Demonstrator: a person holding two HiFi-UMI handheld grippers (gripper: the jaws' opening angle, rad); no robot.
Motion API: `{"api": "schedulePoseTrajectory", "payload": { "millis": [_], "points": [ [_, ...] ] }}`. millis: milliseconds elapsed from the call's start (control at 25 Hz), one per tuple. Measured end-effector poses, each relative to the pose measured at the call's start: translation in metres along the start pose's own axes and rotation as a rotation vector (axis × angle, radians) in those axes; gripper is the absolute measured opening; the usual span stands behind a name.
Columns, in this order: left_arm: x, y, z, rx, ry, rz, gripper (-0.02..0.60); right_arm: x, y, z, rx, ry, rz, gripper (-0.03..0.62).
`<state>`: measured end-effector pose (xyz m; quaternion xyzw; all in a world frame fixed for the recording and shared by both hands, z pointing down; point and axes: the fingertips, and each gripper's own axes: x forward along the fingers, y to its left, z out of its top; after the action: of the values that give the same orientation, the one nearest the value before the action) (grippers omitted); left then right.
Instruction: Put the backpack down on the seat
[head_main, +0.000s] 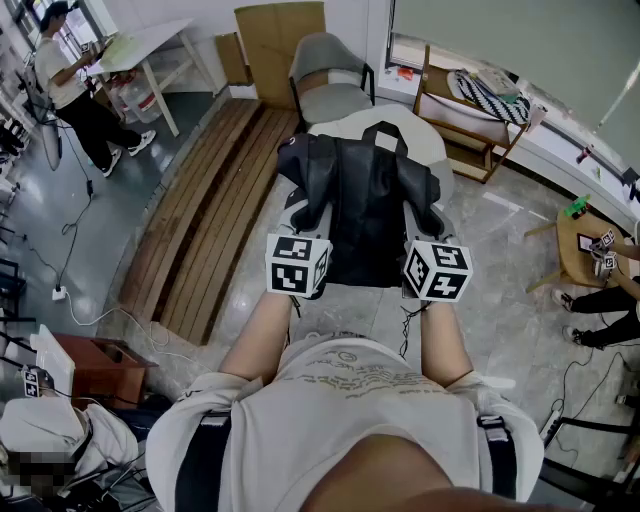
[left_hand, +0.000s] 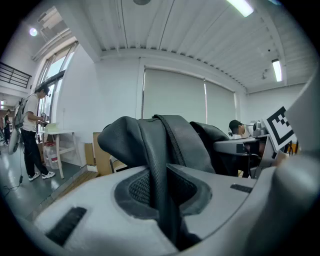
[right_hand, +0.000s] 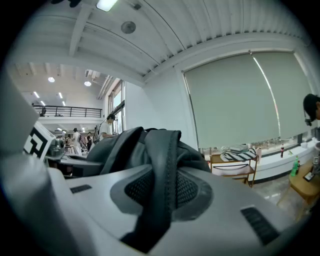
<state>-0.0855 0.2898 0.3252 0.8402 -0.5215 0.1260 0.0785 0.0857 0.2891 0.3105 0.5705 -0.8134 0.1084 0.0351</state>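
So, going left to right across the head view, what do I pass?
Standing person → planks → backpack → shelf → side table

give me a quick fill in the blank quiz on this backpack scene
1. The left tool is shut on a backpack ___.
2. The right tool is ___ (open or shut) on the other strap.
3. The backpack is ___ in colour.
4. The chair beyond it has ___ upholstery.
Missing words: strap; shut; black; grey.
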Motion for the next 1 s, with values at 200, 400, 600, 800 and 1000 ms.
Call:
{"api": "schedulePoseTrajectory", "payload": {
  "millis": [200, 400, 600, 800, 1000],
  "points": [
    [0.007, -0.004, 0.0, -0.023, -0.013, 0.001, 0.06, 0.004, -0.008, 0.001, -0.01, -0.011, 0.005, 0.092],
    [0.01, -0.006, 0.004, -0.023, -0.014, 0.025, 0.06, 0.006, -0.013, 0.002, -0.006, -0.01, 0.023, 0.092],
    [0.011, -0.013, 0.002, -0.025, -0.015, 0.039, 0.06, 0.003, -0.02, -0.003, 0.034, -0.004, 0.039, 0.095],
    [0.009, -0.025, -0.002, -0.043, -0.022, 0.058, 0.06, -0.005, -0.028, -0.006, 0.026, 0.002, 0.061, 0.096],
    [0.016, -0.033, -0.008, -0.059, -0.01, 0.061, 0.06, -0.003, -0.039, -0.012, 0.027, 0.026, 0.073, 0.095]
  ]
}}
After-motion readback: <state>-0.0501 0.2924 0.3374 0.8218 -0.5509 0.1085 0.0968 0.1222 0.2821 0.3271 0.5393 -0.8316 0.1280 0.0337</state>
